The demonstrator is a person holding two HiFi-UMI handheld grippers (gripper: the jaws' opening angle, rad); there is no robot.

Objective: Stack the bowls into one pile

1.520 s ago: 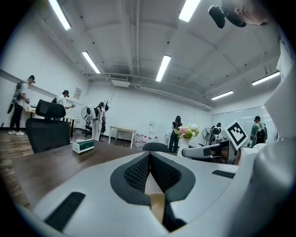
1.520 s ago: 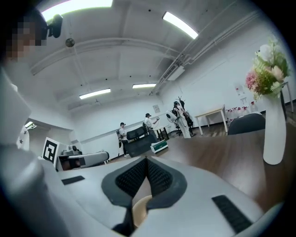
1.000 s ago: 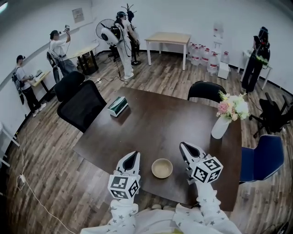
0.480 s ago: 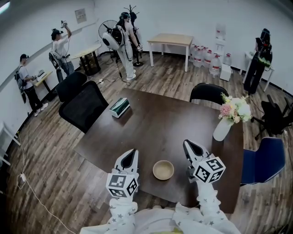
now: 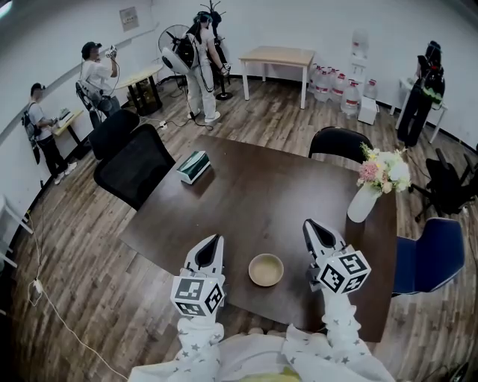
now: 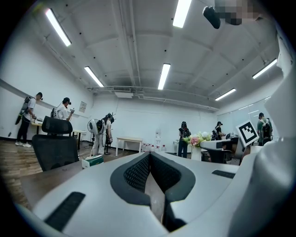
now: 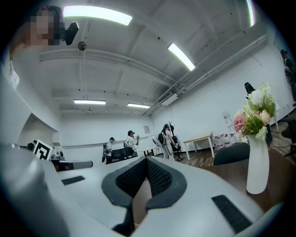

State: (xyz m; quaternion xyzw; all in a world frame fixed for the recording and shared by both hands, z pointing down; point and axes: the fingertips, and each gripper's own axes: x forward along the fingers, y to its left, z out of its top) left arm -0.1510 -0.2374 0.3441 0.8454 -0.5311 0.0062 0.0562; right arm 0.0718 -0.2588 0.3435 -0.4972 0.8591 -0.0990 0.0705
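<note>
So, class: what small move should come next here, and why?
Probably just pull back: the left gripper and right gripper flank the bowl, both shut and empty, and no other bowl shows on the table, so nothing seems left to stack.

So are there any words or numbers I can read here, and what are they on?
No text here is readable.
Wall sign: too small to read.
Green box: print too blurred to read.
Marker cubes: black-and-white square patterns, no letters or numbers.

A tan bowl [image 5: 266, 269] sits upright near the dark table [image 5: 254, 201] front edge.
</note>
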